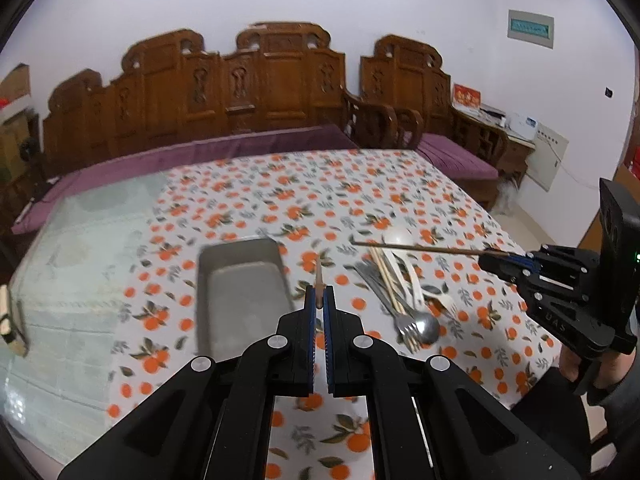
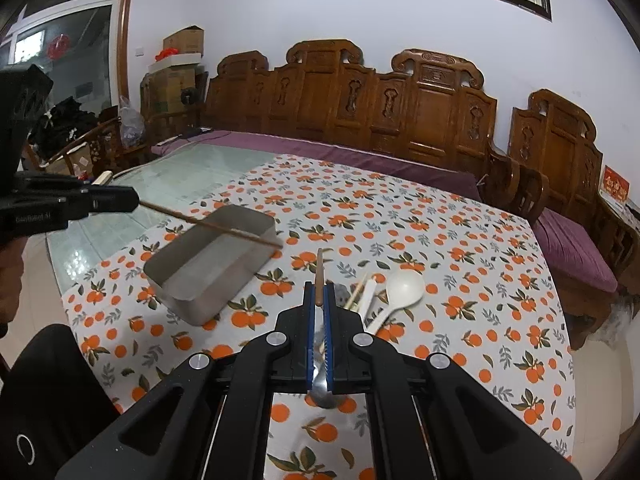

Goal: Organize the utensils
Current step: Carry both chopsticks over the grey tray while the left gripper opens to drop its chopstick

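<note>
Empty grey metal tray [image 1: 240,292] on orange-print tablecloth [image 1: 280,192], left gripper [image 1: 319,300] clamped on thin brown chopstick [image 1: 319,280] beside it, pile of forks, spoons, chopsticks [image 1: 400,292] rightward, right gripper [image 1: 486,258] clamped on second chopstick [image 1: 416,247] above pile

Metal spoon [image 2: 325,388] bowl perhaps, mostly hidden behind right hand-held gripper [image 2: 319,294]

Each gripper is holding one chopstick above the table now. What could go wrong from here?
1. The left gripper and right gripper each pinch a thin chopstick near one end, so it may swing or slip.
2. The long stick could miss the metal tray.
3. It might knock the utensil pile.
</note>
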The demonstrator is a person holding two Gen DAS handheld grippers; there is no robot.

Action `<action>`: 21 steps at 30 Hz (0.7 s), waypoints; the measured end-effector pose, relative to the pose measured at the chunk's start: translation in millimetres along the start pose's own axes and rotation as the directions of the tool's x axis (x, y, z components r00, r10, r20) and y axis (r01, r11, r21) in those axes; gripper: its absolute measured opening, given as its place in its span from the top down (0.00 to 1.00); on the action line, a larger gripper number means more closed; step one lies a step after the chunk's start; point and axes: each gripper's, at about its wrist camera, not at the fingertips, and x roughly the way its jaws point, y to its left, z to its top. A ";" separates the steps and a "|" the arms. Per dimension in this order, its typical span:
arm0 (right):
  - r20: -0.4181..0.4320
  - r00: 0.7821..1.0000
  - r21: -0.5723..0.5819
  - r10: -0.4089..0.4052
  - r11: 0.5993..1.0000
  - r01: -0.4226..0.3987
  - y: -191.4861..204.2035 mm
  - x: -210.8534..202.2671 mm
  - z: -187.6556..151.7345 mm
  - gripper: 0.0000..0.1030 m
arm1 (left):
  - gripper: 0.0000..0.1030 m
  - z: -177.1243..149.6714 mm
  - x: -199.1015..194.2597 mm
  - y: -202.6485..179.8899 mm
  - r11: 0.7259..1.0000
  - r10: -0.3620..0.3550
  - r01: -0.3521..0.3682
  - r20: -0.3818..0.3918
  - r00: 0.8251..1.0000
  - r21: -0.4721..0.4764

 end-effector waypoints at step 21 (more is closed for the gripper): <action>0.004 0.997 -0.084 0.077 0.994 -0.076 73.6 31.5 45.1 0.96 | 0.97 -32.0 54.4 65.8 0.981 0.192 -0.192 -0.087 0.978 0.006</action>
